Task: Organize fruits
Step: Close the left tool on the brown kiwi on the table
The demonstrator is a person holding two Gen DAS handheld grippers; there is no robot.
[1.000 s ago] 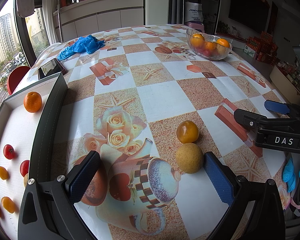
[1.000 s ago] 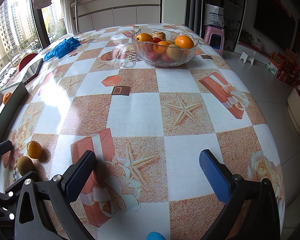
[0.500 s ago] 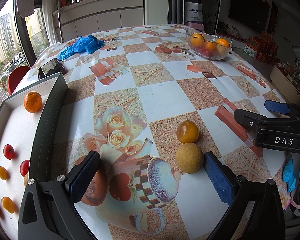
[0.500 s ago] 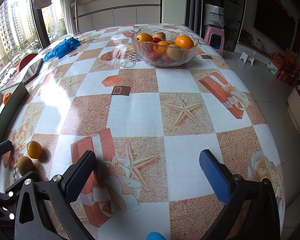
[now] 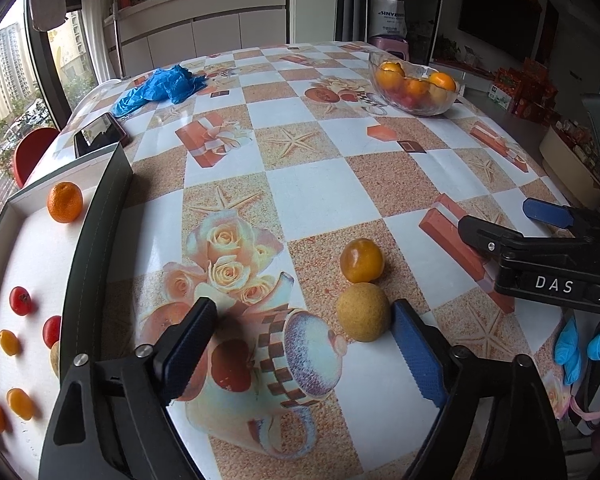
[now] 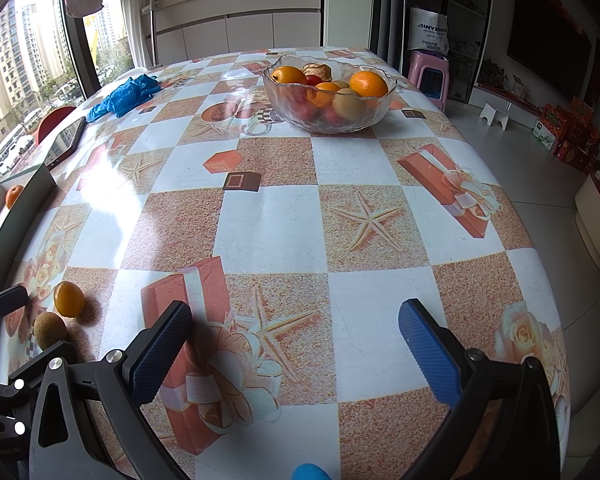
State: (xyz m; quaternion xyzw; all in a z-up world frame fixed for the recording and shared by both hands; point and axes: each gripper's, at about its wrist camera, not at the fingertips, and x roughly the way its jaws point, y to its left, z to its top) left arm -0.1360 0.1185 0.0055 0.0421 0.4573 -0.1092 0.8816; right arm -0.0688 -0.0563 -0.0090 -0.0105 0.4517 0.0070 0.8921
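1. While my left tongs (image 5: 300, 340) hang low over the table (image 5: 320, 196), their jaws have just been closing in; they are still apart, with the tan round fruit (image 5: 363, 312) between them, hard by the blue right pad (image 5: 416, 354), and I can't say whether that pad touches it. Nothing is clamped yet.
2. Just beyond that tan fruit, touching it or nearly so, sits the orange-yellow fruit (image 5: 361, 260). I judge I'm coming in low so as to take the near one without knocking its neighbour.
3. Left of the tan fruit lies the white tray (image 5: 40, 256), with an orange (image 5: 64, 202), small red fruits (image 5: 20, 300) and little yellow ones (image 5: 9, 342) spaced apart, sorted by kind, I'd guess. That is likely where this fruit goes.
4. Far beyond the tan fruit stands the glass bowl (image 6: 328, 120), full of mixed fruit awaiting sorting.
5. My right tongs (image 6: 296, 352) wait right of the tan fruit, jaws wide apart, holding nothing, out of the way.
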